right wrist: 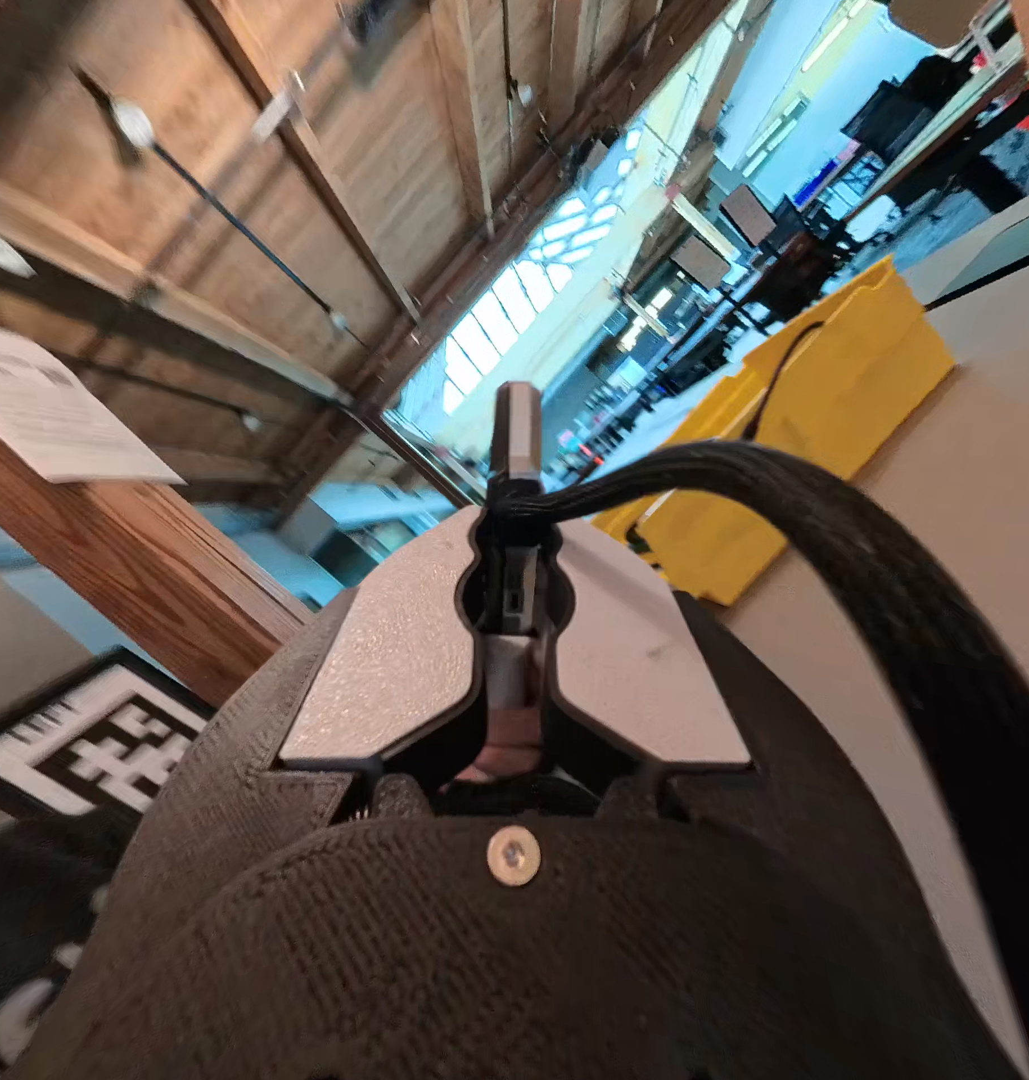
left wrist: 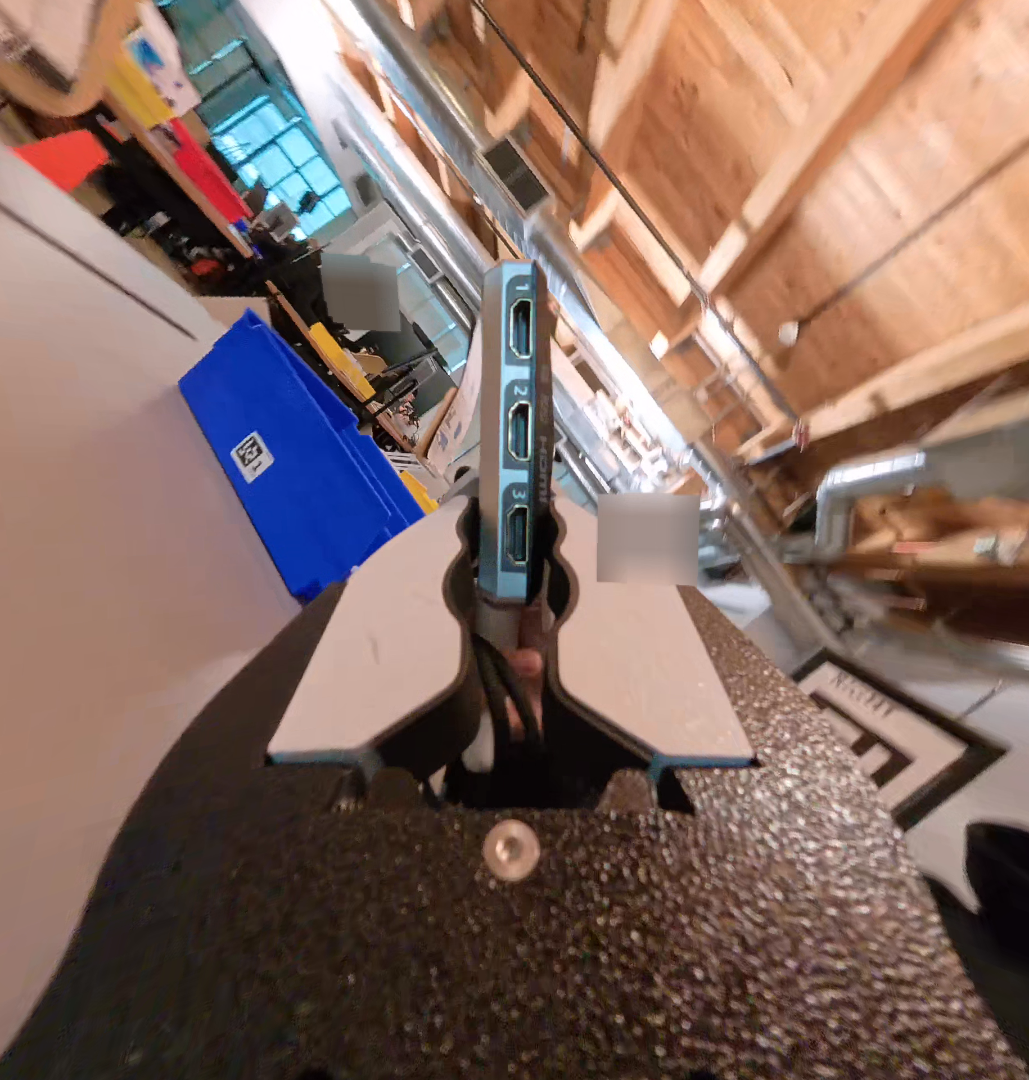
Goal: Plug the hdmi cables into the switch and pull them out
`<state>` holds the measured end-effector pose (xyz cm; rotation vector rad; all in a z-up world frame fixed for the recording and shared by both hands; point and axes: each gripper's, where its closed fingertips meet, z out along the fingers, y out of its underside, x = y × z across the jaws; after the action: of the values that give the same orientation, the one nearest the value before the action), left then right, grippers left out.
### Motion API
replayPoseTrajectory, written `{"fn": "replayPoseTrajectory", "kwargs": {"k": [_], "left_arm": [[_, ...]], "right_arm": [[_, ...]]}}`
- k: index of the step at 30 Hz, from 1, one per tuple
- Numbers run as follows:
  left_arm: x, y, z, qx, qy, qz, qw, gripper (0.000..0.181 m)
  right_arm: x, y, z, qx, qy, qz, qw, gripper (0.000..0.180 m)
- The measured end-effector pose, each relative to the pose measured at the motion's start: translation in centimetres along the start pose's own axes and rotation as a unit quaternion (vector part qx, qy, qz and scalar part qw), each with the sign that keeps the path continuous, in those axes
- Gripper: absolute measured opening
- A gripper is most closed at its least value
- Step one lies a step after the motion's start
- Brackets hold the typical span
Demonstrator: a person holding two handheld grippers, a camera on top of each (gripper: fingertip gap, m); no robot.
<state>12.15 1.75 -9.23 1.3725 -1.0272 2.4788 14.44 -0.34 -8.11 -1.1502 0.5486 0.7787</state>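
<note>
Left tool (left wrist: 511,549) clenched on slim blue-grey metal HDMI switch (left wrist: 515,421), upright at frame centre, three ports empty. Right tool (right wrist: 513,555) grasping black-and-silver HDMI plug (right wrist: 517,435) on thick black braided cable (right wrist: 851,526), mid-frame, lifted off the desk. Risk: stiff cable tugs the plug askew, so it may jam at the port rim.

Your switch (left wrist: 515,432): slim blue-grey, upright on end, three empty ports facing you; your black braided hdmi cable (right wrist: 792,497) unplugged, metal plug upward
</note>
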Motion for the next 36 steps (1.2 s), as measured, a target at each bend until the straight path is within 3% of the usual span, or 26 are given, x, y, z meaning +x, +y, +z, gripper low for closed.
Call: {"fn": "replayPoseTrajectory", "kwargs": {"k": [4, 6, 8, 12, 15, 16, 18, 22, 25, 28, 32, 36], "left_arm": [[-2.0, -0.7, -0.5, 0.047, -0.030, -0.080, 0.995, 0.020], [-2.8, -1.4, -0.7, 0.063, -0.039, -0.097, 0.993, 0.020], [-3.0, -2.0, -0.9, 0.069, -0.037, -0.113, 0.990, 0.020], [-2.8, -2.4, -1.0, 0.065, -0.051, -0.101, 0.991, 0.020], [-1.9, -1.6, -0.3, 0.035, -0.029, -0.117, 0.992, 0.020], [-1.6, -1.1, 0.0, 0.022, -0.026, -0.120, 0.992, 0.021], [-0.9, -0.1, 0.4, -0.005, -0.014, -0.125, 0.992, 0.020], [-0.2, 1.3, 0.5, -0.045, -0.004, -0.123, 0.991, 0.020], [-0.2, 1.9, 0.5, -0.052, 0.003, -0.139, 0.989, 0.020], [-0.4, 1.9, 0.7, -0.034, 0.011, -0.161, 0.986, 0.020], [-1.3, 1.3, 0.6, -0.010, -0.004, -0.164, 0.986, 0.020], [-1.9, 0.8, 0.4, -0.009, -0.025, -0.119, 0.993, 0.022]], "right_arm": [[-0.2, 2.9, -0.1, -0.149, 0.046, -0.118, 0.981, 0.064], [-1.5, 4.8, -1.3, -0.252, 0.043, -0.188, 0.948, 0.069], [-2.8, 4.5, -2.8, -0.297, 0.049, -0.303, 0.904, 0.070], [-5.7, -1.6, -4.2, -0.158, 0.105, -0.587, 0.787, 0.065], [-5.5, -3.0, -4.2, -0.136, 0.107, -0.678, 0.714, 0.065], [-4.7, -2.7, -4.0, -0.140, 0.093, -0.683, 0.710, 0.066], [-2.6, -1.9, -3.6, -0.156, 0.075, -0.659, 0.732, 0.064], [0.3, 0.1, -3.5, -0.202, 0.043, -0.661, 0.722, 0.039], [0.4, 0.7, -3.0, -0.172, 0.011, -0.660, 0.731, 0.029], [-0.3, 1.6, -2.7, -0.141, -0.033, -0.644, 0.751, 0.027], [0.8, 1.5, -2.3, -0.128, -0.007, -0.627, 0.768, 0.023], [1.7, 1.6, -1.9, -0.131, -0.002, -0.566, 0.814, 0.022]]}}
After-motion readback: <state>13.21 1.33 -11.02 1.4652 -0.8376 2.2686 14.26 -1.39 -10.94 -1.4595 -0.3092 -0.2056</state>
